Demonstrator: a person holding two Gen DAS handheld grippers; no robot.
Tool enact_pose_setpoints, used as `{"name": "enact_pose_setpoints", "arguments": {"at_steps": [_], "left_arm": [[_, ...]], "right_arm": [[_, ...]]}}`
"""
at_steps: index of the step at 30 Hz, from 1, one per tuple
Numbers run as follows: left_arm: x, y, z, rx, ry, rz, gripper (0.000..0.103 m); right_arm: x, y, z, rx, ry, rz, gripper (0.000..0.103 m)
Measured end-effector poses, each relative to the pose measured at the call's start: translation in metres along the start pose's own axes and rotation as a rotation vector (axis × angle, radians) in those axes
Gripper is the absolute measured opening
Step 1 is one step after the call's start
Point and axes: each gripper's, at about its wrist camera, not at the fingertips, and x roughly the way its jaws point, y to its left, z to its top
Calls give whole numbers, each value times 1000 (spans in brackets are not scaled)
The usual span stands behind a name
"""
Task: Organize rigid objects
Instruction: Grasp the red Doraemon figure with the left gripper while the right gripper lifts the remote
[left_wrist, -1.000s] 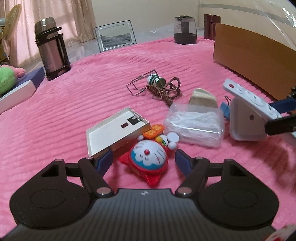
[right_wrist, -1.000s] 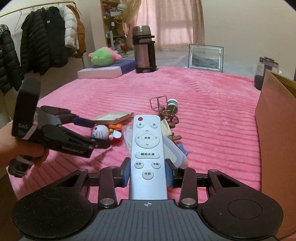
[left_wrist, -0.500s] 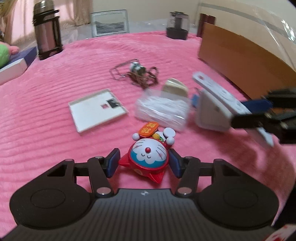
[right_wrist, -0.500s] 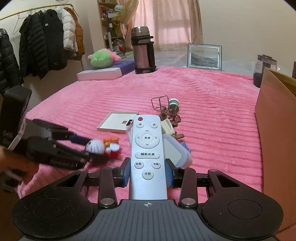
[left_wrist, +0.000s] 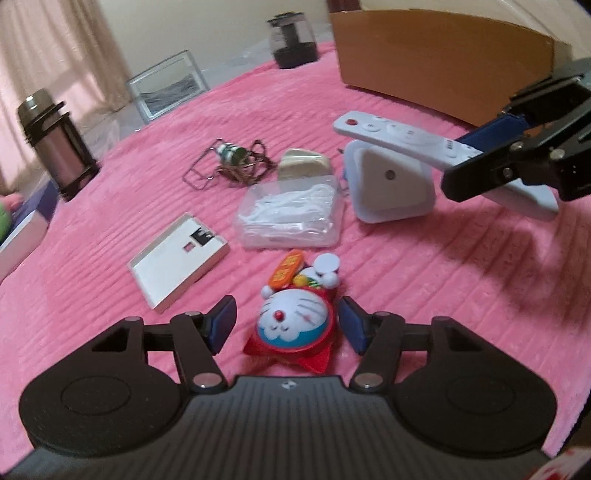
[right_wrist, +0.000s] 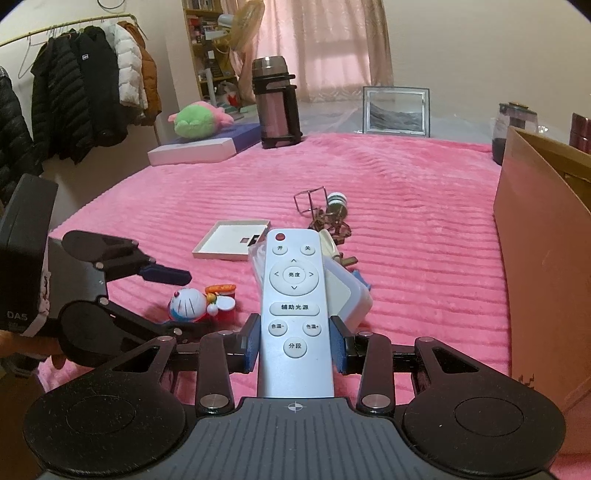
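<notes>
Right gripper (right_wrist: 294, 341) clamped on remote (right_wrist: 294, 295) above pink blanket (right_wrist: 406, 221), left gripper (left_wrist: 286, 326) opening around loose toy (left_wrist: 295, 325), clear box (left_wrist: 291, 214) holding white cords, cardboard box (left_wrist: 443, 59) interior unseen.

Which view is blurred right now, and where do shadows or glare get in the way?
Left wrist view: motion-smeared throughout, the cat toy soft between the left tool's opening jaws; the right tool casts a dark shadow on the pink blanket. Right wrist view: sharp, remote buttons legible, edges bowed by fisheye, no glare.
</notes>
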Motion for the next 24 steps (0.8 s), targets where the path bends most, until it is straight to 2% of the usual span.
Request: {"name": "enact_pose_setpoints", "arguments": {"at_steps": [2, 3, 7, 13, 24], "left_arm": [[4, -1, 1, 10, 21, -9, 51], [6, -1, 1, 14, 32, -15, 42], [5, -1, 1, -14, 47, -15, 41], [-11, 10, 1, -198, 26, -31, 41], [-44, 5, 5, -359, -3, -76, 41]], "right_arm": [[0, 1, -1, 1, 0, -1, 35], [0, 0, -1, 0, 0, -1, 35], [-2, 0, -1, 5, -7, -5, 35], [-11, 1, 1, 12, -27, -14, 35], [-44, -1, 1, 40, -64, -28, 35]]}}
